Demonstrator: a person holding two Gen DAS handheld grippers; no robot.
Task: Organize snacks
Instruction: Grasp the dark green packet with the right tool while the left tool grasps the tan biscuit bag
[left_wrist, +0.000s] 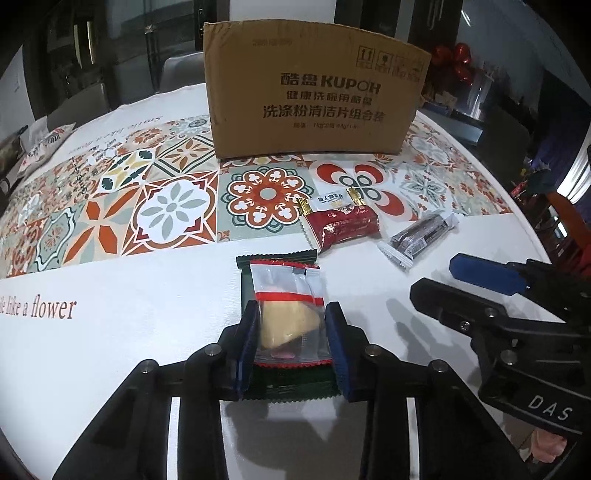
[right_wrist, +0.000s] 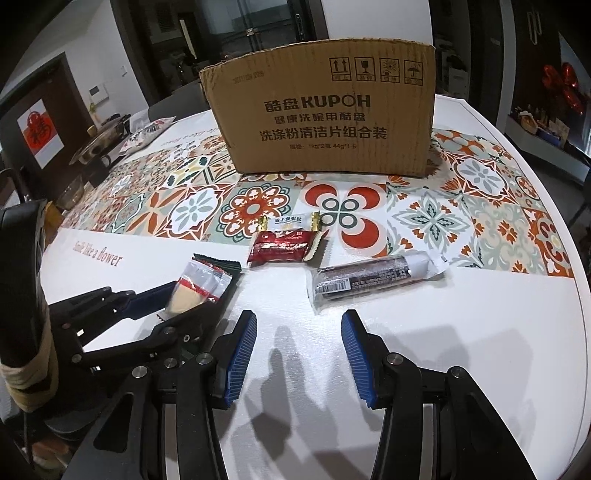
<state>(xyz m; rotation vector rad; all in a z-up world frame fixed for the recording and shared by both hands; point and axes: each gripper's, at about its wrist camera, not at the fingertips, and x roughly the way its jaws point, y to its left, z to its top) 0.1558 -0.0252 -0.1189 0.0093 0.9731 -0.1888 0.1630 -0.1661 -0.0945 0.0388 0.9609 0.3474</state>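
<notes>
My left gripper (left_wrist: 291, 314) is shut on a clear snack packet with red stripes and a pale yellow pastry (left_wrist: 286, 317), which lies on a dark green packet (left_wrist: 277, 258). Both also show in the right wrist view: the clear packet (right_wrist: 197, 290), the green packet (right_wrist: 218, 264) and the left gripper (right_wrist: 173, 299). A red packet (left_wrist: 349, 229) (right_wrist: 282, 247) lies ahead, on top of a small white one (left_wrist: 332, 197). A dark bar in clear wrap (left_wrist: 419, 234) (right_wrist: 373, 277) lies to the right. My right gripper (right_wrist: 299, 319) (left_wrist: 439, 277) is open and empty just short of the bar.
A cardboard box (left_wrist: 314, 92) (right_wrist: 325, 110) stands upright at the back of the table, on a patterned tile cloth (left_wrist: 166, 206). A patterned bag (right_wrist: 149, 134) and a metal pot (right_wrist: 99, 144) sit at the far left. The table's curved edge (right_wrist: 576, 295) runs along the right.
</notes>
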